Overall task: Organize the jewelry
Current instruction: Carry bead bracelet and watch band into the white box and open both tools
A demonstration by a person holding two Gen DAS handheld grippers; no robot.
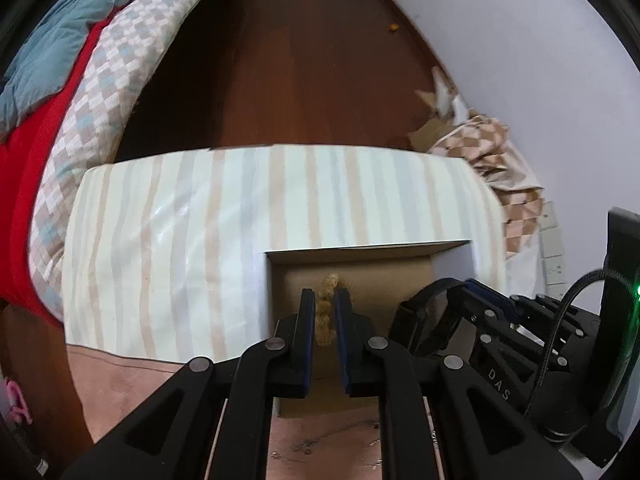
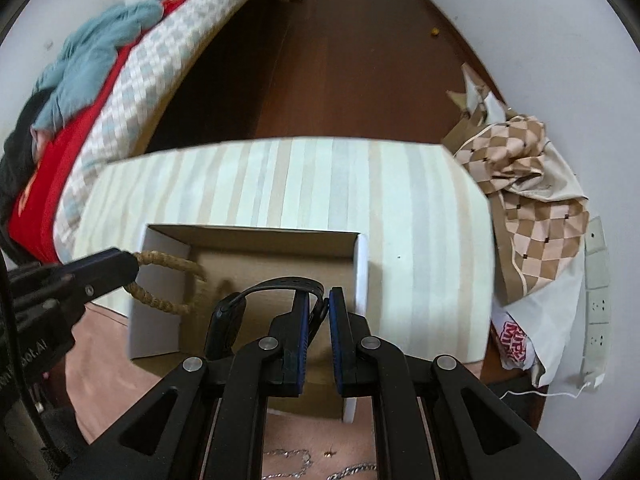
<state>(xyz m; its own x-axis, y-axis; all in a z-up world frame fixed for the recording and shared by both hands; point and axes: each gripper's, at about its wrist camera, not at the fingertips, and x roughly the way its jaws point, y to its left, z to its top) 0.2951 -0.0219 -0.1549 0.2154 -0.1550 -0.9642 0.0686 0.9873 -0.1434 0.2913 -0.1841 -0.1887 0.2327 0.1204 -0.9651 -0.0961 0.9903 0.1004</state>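
An open cardboard box (image 1: 452, 246) (image 2: 362, 264) sits on the striped table, with a brown inside. My left gripper (image 1: 325, 300) is shut on a tan braided rope bracelet (image 1: 326, 308) and holds it over the box; the bracelet shows in the right wrist view (image 2: 168, 264) hanging from the left gripper (image 2: 132, 266). My right gripper (image 2: 318, 300) is shut on the strap of a black watch (image 2: 240, 308) above the box. The watch (image 1: 424, 320) and right gripper (image 1: 464, 288) also show in the left wrist view.
A silver chain (image 2: 296, 460) lies on the pink surface below my right gripper. The striped tabletop (image 1: 200, 216) stretches beyond the box. A bed with checked and red covers (image 1: 80, 120) is at left. Patterned bags (image 2: 528, 184) lean against the right wall.
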